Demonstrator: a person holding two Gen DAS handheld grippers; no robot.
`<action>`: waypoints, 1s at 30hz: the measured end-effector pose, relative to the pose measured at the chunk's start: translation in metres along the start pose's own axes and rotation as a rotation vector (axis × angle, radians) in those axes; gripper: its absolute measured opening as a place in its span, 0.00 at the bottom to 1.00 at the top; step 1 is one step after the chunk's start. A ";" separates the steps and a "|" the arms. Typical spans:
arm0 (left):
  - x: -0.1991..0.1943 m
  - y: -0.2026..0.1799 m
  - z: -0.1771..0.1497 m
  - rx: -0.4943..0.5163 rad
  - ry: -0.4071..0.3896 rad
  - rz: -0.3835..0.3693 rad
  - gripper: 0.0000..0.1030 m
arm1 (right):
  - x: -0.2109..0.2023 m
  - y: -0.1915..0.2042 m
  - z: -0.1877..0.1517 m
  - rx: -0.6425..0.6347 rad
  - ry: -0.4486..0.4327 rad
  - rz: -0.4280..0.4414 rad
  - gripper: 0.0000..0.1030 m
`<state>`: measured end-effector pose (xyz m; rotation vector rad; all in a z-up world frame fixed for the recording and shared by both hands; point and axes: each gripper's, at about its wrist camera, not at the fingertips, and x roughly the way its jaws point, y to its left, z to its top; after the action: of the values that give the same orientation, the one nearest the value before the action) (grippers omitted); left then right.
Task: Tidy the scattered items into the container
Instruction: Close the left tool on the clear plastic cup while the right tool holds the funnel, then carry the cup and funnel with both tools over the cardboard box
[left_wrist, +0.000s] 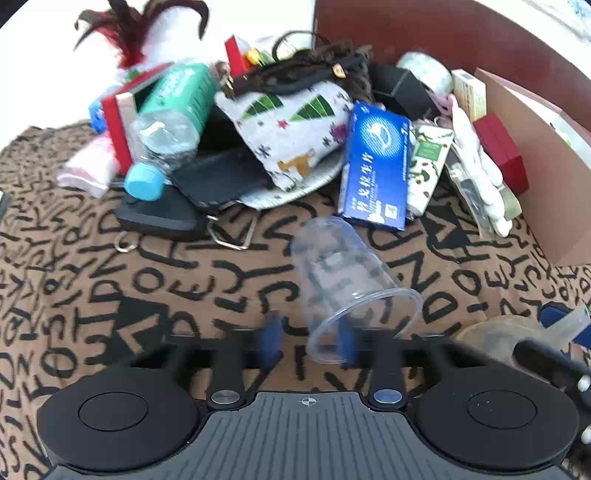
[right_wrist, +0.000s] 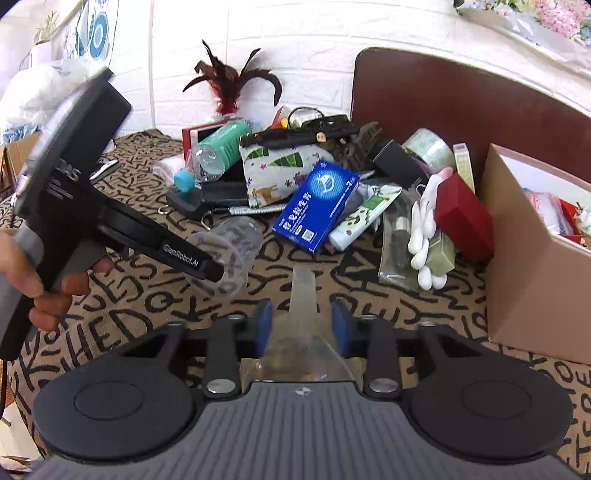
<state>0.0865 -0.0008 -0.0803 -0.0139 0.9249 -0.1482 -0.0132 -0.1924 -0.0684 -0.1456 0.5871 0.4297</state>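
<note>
A clear plastic cup (left_wrist: 347, 280) lies on its side on the patterned cloth, mouth toward my left gripper (left_wrist: 308, 338). The left gripper is open, its right finger at the cup's rim, not closed on it. In the right wrist view the cup (right_wrist: 229, 254) sits at the left gripper's tip (right_wrist: 216, 275). My right gripper (right_wrist: 301, 325) is shut on a clear plastic funnel-like scoop (right_wrist: 303, 332), held above the cloth. It also shows in the left wrist view (left_wrist: 517, 332). The cardboard box (right_wrist: 524, 258) stands at the right, with several items inside.
A pile of clutter lies beyond the cup: blue medicine box (left_wrist: 376, 166), water bottle (left_wrist: 166, 122), printed pouch (left_wrist: 291, 129), black wallet (left_wrist: 218, 177), white gloves (right_wrist: 424, 236), red box (right_wrist: 461, 218), tape roll (right_wrist: 428, 147). A brown chair back (right_wrist: 461, 107) stands behind.
</note>
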 end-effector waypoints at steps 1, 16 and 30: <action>0.001 0.001 0.001 -0.012 0.006 -0.010 0.05 | -0.002 -0.003 0.003 0.016 -0.006 0.006 0.17; -0.026 -0.012 0.010 0.047 -0.065 -0.006 0.01 | -0.032 -0.051 0.020 0.220 -0.060 0.006 0.17; -0.108 -0.090 0.084 0.150 -0.230 -0.212 0.01 | -0.099 -0.102 0.072 0.214 -0.214 -0.101 0.17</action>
<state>0.0790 -0.0795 0.0629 0.0098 0.6792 -0.4046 -0.0072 -0.3007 0.0484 0.0750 0.4093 0.2780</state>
